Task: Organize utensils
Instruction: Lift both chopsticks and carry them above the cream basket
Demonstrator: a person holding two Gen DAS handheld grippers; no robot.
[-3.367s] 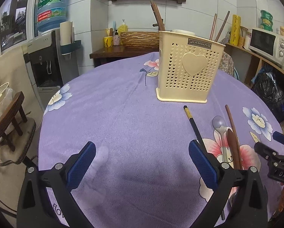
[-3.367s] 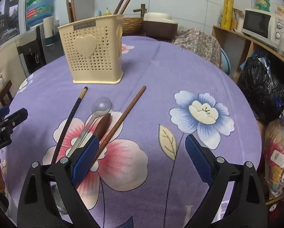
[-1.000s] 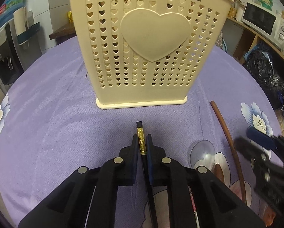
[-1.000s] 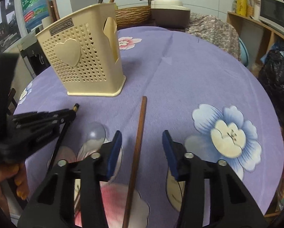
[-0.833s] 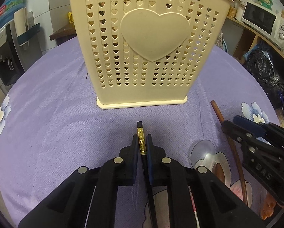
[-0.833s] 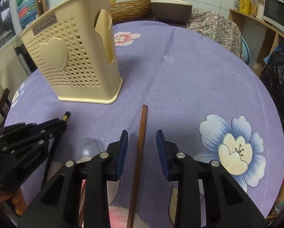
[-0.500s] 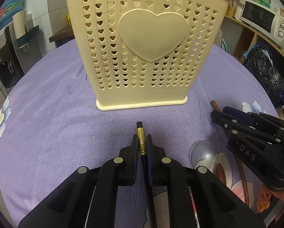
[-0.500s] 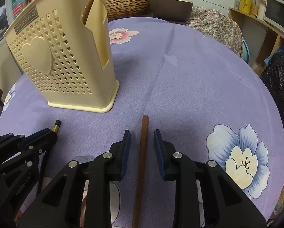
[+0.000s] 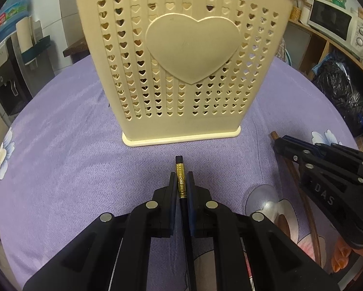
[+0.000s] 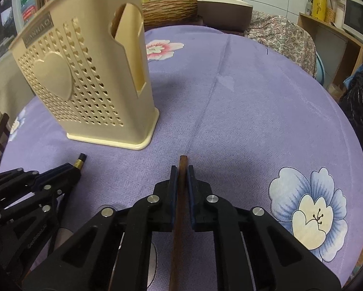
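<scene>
The left gripper [image 9: 181,181] has its jaws pressed together on a black chopstick with a gold band [image 9: 180,180], gripped close to the end that points at the cream holder [image 9: 181,77]. The right gripper [image 10: 181,177] is closing its jaws, and its pads already meet the sides of a brown wooden chopstick [image 10: 182,163], likewise near the tip toward the holder. Both sticks lie on the purple cloth [image 10: 242,111] in front of the holder's base, the brown one off to its right. The risk I see is in the lift: each stick is pinched near one end, so the long free part may swing down, twist in the pads or slip out, and the two grippers stand close enough to knock together on the way up to the holder's rim. A dragged stick could also nudge the clear spoon [image 9: 262,201] lying between them. Count: two grippers, two chopsticks on the cloth, one spoon, one holder; there may be a further utensil beneath the grippers, poorly seen.
</scene>
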